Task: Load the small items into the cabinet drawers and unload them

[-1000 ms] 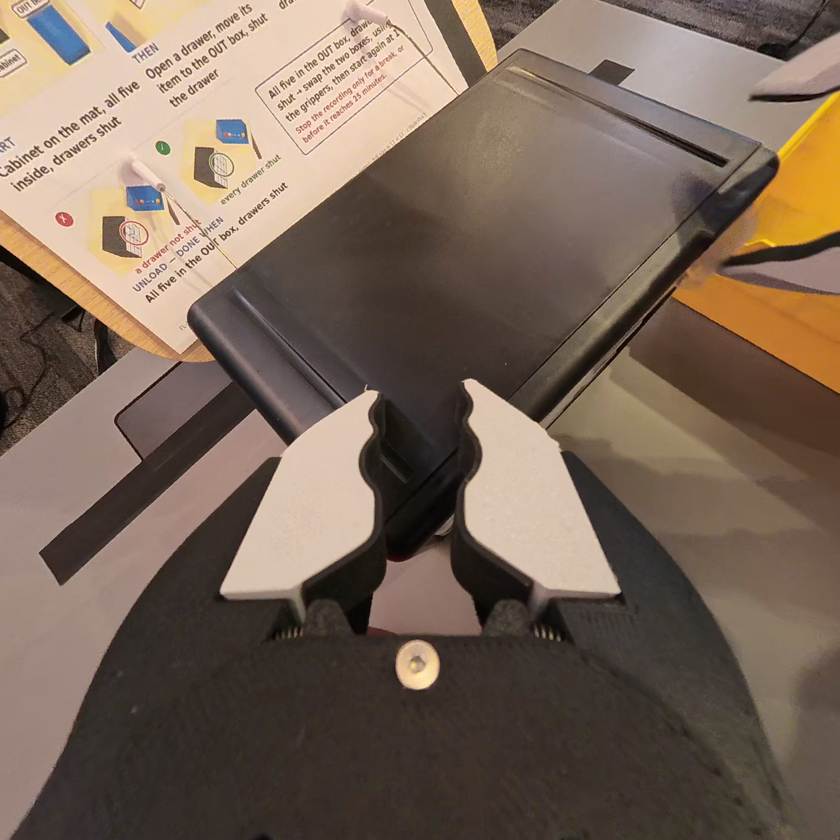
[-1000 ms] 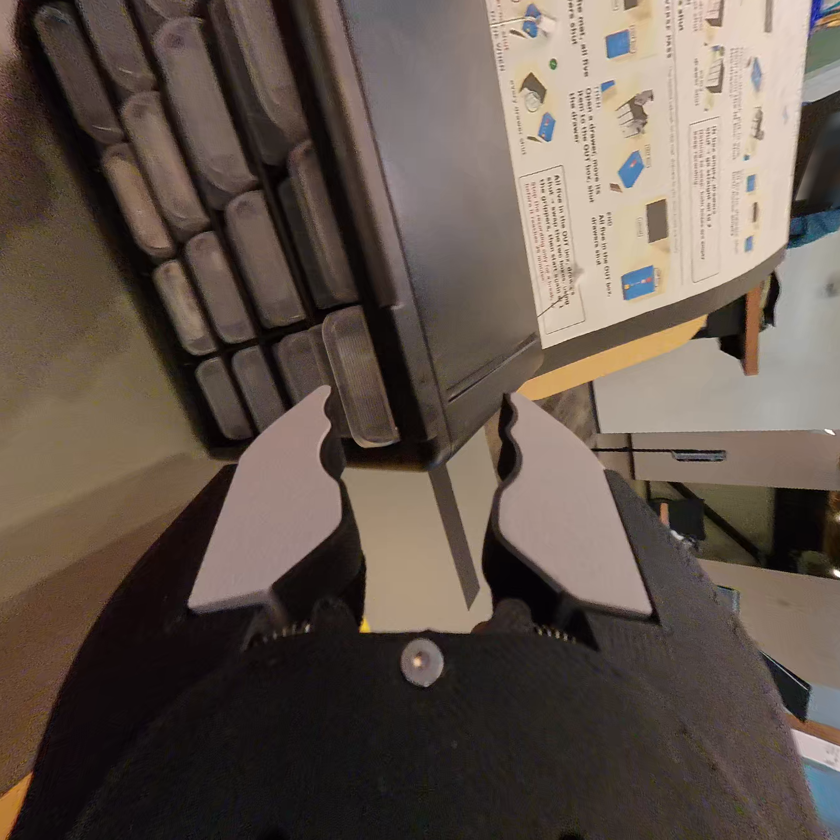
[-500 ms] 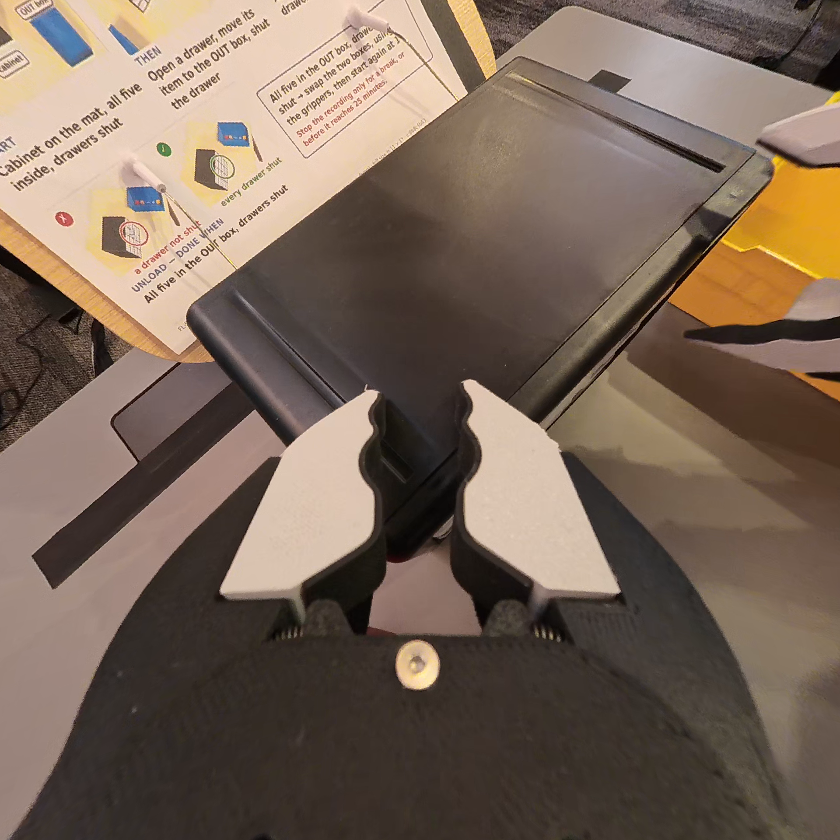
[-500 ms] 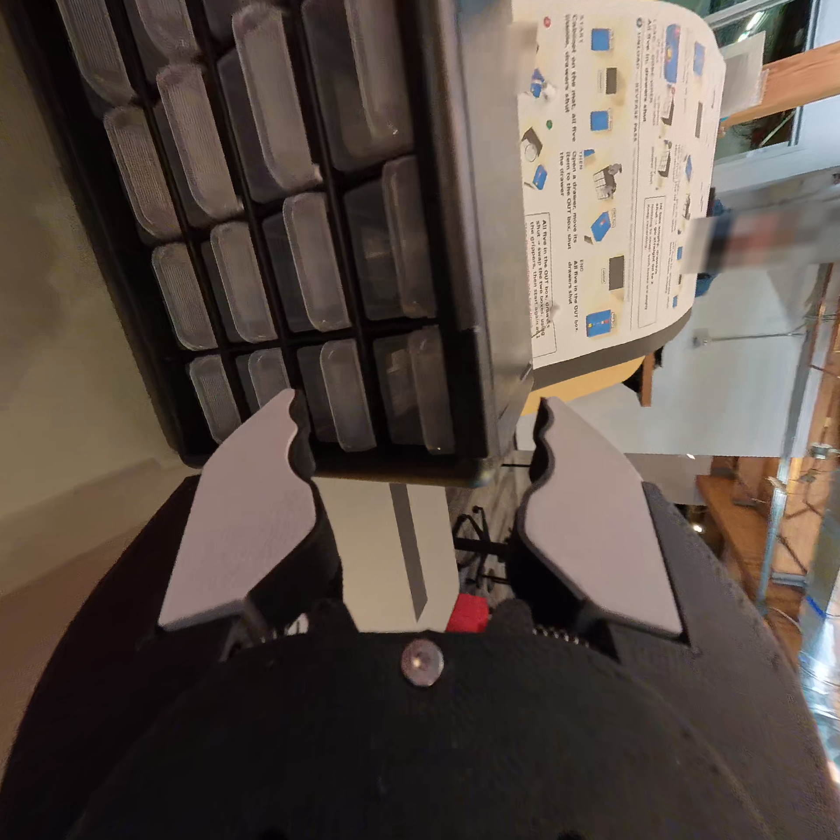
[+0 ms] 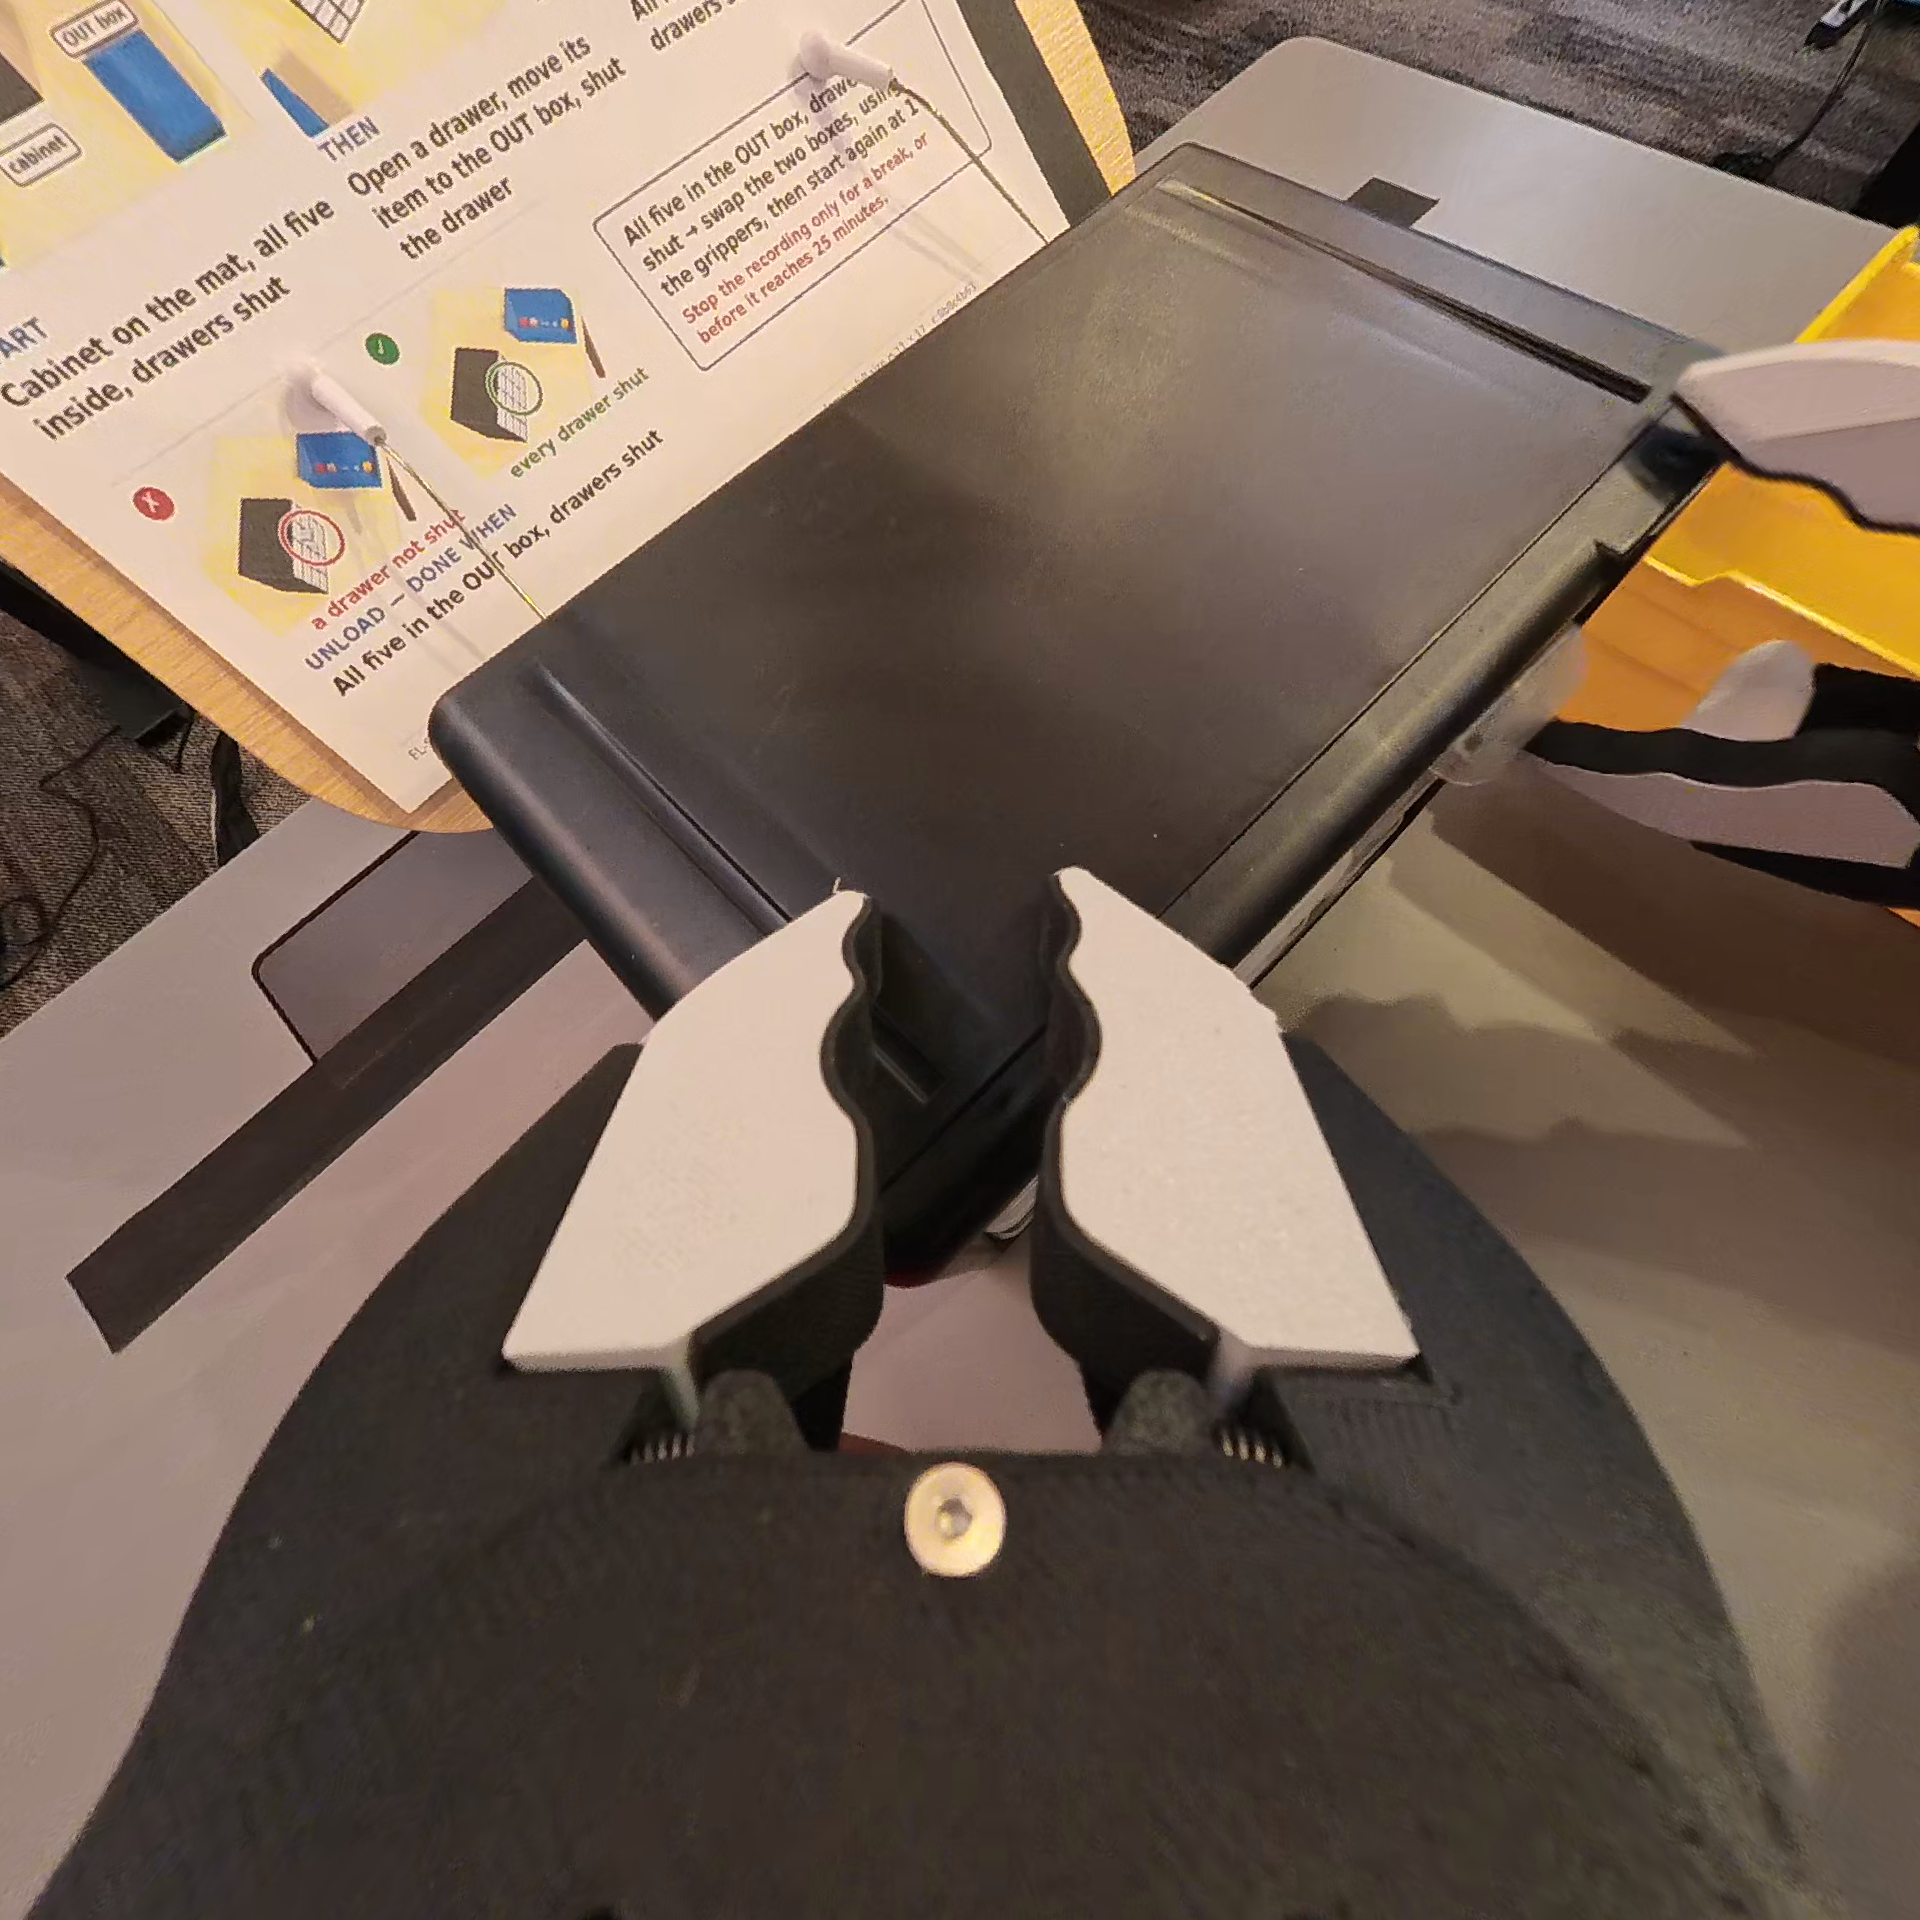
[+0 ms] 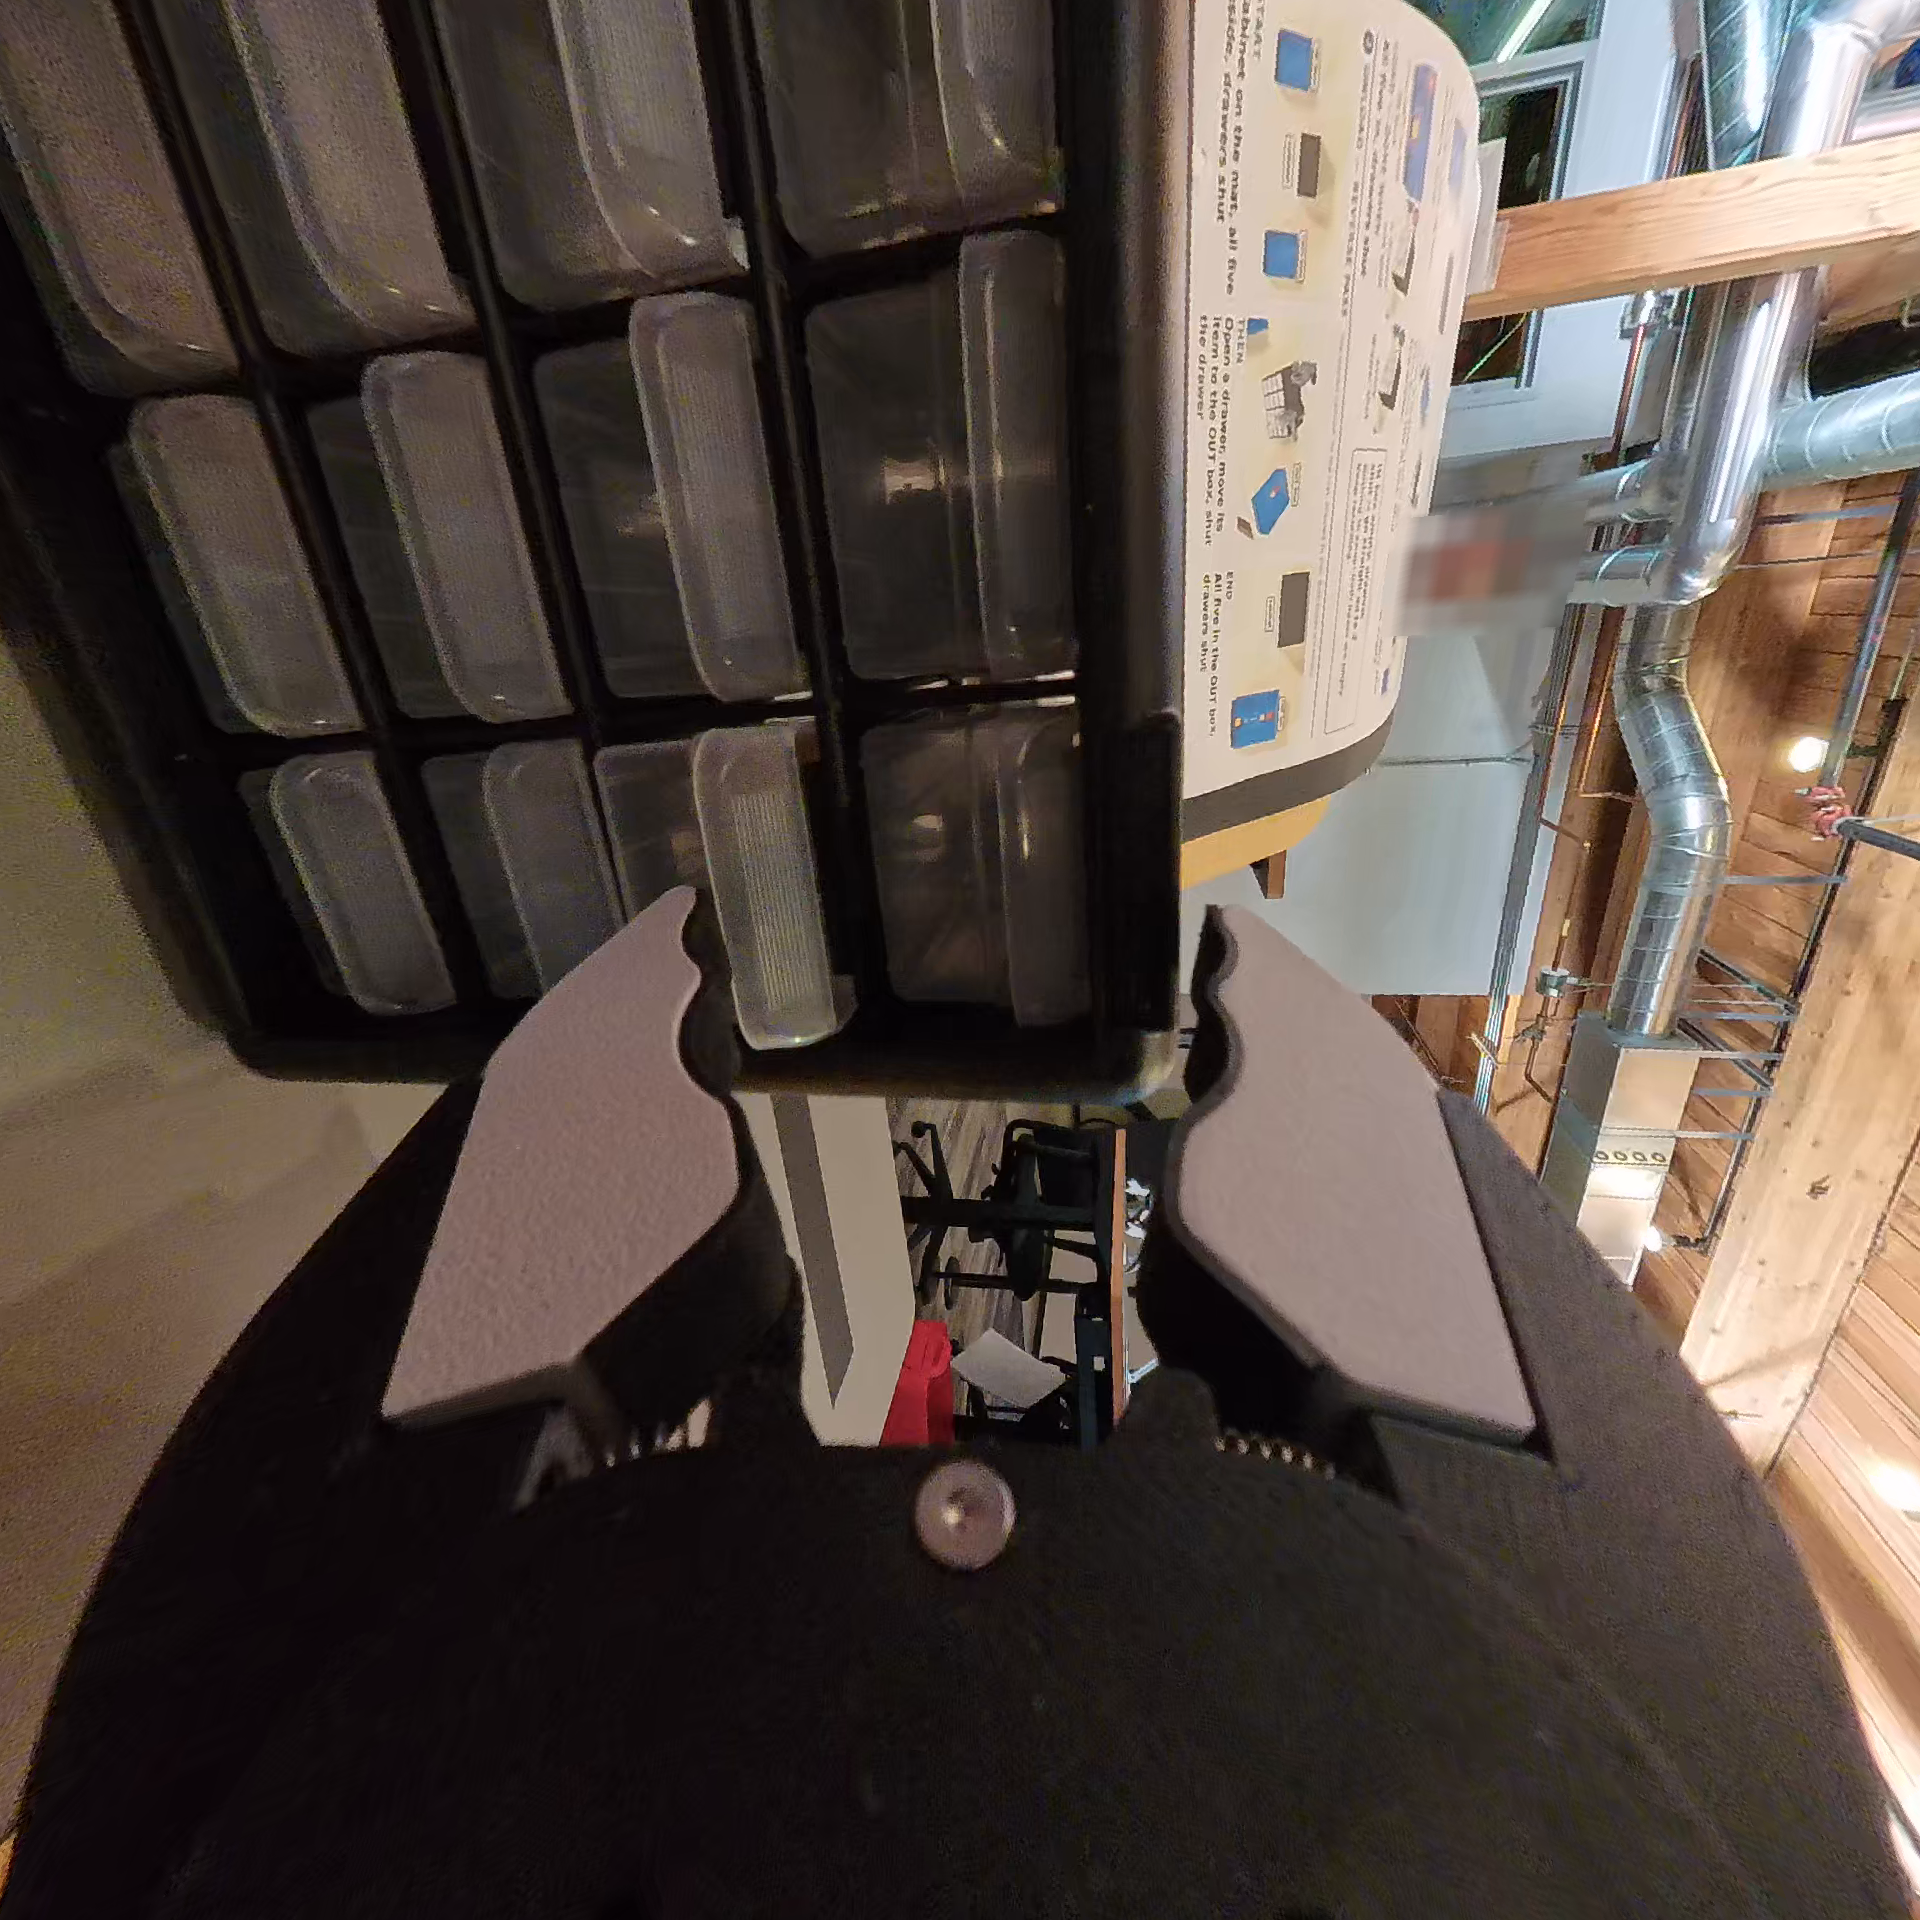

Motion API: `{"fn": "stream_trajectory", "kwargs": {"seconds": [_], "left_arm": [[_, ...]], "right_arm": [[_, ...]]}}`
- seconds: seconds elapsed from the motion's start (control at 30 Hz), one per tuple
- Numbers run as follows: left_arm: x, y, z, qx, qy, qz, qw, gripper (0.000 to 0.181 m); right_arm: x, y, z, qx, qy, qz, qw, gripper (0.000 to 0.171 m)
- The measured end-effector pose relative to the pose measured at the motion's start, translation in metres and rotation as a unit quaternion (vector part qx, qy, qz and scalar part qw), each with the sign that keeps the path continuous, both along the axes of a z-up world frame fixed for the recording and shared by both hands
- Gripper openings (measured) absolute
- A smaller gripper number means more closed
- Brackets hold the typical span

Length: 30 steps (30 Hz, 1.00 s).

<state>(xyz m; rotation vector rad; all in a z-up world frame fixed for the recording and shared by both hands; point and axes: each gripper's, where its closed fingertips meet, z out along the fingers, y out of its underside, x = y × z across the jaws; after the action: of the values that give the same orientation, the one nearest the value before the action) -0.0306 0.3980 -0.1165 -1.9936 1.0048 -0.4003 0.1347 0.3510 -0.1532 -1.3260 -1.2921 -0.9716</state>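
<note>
Left gripper: jaws drawn close together, clamped on the near corner of the cabinet's black casing, seen in the left wrist view.
Right gripper: jaws spread wide and holding nothing; they straddle the cabinet's lower front corner, one finger just in front of a drawer, the other beside the outer side wall. In the left wrist view it shows at the far corner of the casing.
Cabinet: black plastic, standing on the grey bench; its front is a grid of small clear drawers.
Protruding drawer: in the row nearest the right gripper, sticking out further than its neighbours; contents cannot be made out.
Corner drawer: next to it, by the side wall, sitting flush.
Instruction sheet: printed paper on a wooden board, just behind the cabinet.
Yellow box: beyond the cabinet's far edge, partly hidden by the right gripper.
Black tape strip: stuck on the bench, left of the cabinet.
</note>
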Motion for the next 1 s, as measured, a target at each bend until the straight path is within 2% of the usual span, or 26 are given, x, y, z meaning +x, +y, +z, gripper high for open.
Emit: {"fn": "stream_trajectory", "kwargs": {"seconds": [0.1, 0.17, 0.2, 0.3, 0.5, 0.6, 0.7, 1.0], "left_arm": [[0.0, 0.0, 0.0, 0.002, -0.001, 0.0, 1.0, 0.029], [0.0, 0.0, 0.0, 0.003, -0.003, 0.0, 1.0, 0.03], [0.0, 0.0, 0.0, 0.004, -0.004, 0.0, 1.0, 0.03], [0.0, 0.0, 0.0, 0.004, -0.004, -0.001, 1.0, 0.03], [0.0, 0.0, 0.0, 0.004, -0.007, 0.001, 1.0, 0.03], [0.0, 0.0, 0.0, 0.003, -0.006, 0.0, 1.0, 0.03], [0.0, 0.0, 0.0, 0.002, -0.005, -0.001, 1.0, 0.03], [-0.001, 0.0, 0.0, 0.006, -0.003, 0.003, 1.0, 0.031]], "right_arm": [[-0.002, -0.013, 0.0, -0.001, 0.006, 0.002, 1.0, 0.076], [-0.005, -0.025, 0.008, 0.011, 0.021, 0.018, 1.0, 0.051], [-0.007, -0.031, 0.014, 0.015, 0.031, 0.027, 0.999, 0.046], [-0.013, -0.041, 0.007, -0.044, 0.038, 0.04, 0.998, 0.051], [-0.003, -0.02, -0.036, -0.107, -0.028, 0.014, 0.994, 0.035], [0.001, -0.011, -0.038, -0.095, -0.035, 0.003, 0.995, 0.016], [0.001, -0.014, -0.037, -0.104, -0.036, 0.007, 0.994, 0.016], [-0.005, -0.057, -0.036, -0.135, -0.049, 0.04, 0.989, 0.016]]}}
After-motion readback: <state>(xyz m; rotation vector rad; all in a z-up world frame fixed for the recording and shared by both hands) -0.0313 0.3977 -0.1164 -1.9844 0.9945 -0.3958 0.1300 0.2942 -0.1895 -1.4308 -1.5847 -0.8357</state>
